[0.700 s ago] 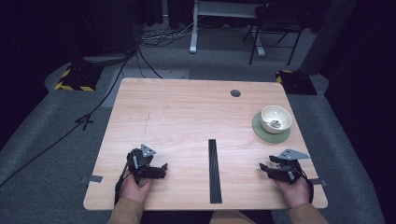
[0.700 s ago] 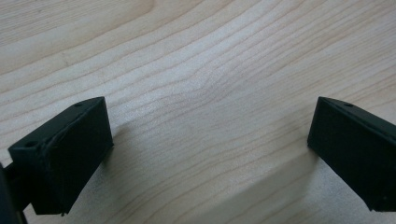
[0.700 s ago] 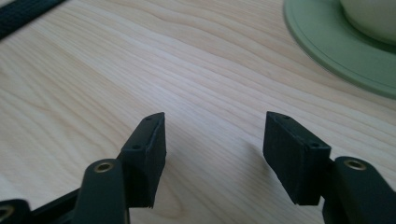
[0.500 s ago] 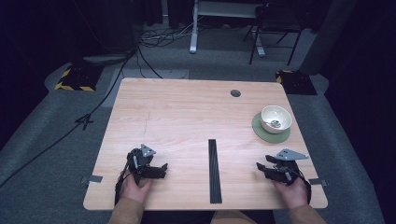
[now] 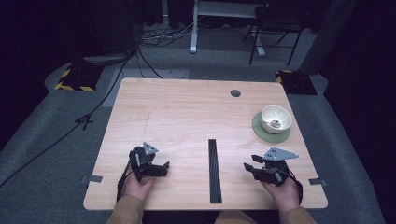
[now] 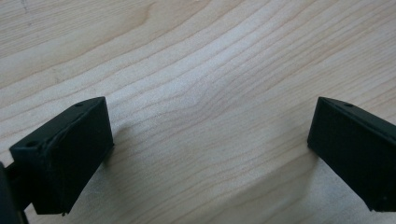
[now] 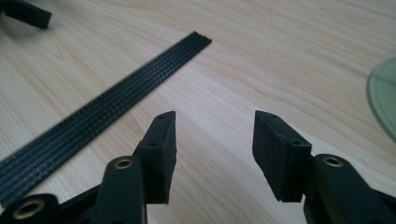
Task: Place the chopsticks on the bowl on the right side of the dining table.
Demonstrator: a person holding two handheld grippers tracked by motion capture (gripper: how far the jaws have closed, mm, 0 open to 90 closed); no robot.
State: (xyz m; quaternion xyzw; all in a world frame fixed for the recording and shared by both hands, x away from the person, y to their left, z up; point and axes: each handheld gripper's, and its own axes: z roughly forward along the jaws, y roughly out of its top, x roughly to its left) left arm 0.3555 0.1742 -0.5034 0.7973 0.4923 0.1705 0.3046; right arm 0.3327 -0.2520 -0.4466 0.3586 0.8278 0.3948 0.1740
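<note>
From the high view I am looking down on the pale wooden table (image 5: 187, 116), where my left gripper (image 5: 161, 169) is resting near the front edge with its jaws spread and nothing between them, and my right gripper (image 5: 249, 168) is lying near the front right with its jaws parted and holding nothing; the long black ribbed strip (image 5: 214, 170) is lying flat between the two, apart from both, and the small white ceramic bowl (image 5: 276, 118) is sitting on the round green coaster (image 5: 261, 131) beyond the right gripper, well apart from it. In the left gripper view I am seeing the left gripper (image 6: 210, 140) standing wide over bare wood grain, gripping nothing. In the right gripper view I am seeing the right gripper (image 7: 215, 135) standing about half apart above the table with nothing between, the strip (image 7: 116, 98) running diagonally off to their left and the edge of the coaster (image 7: 383, 98) showing at the right
</note>
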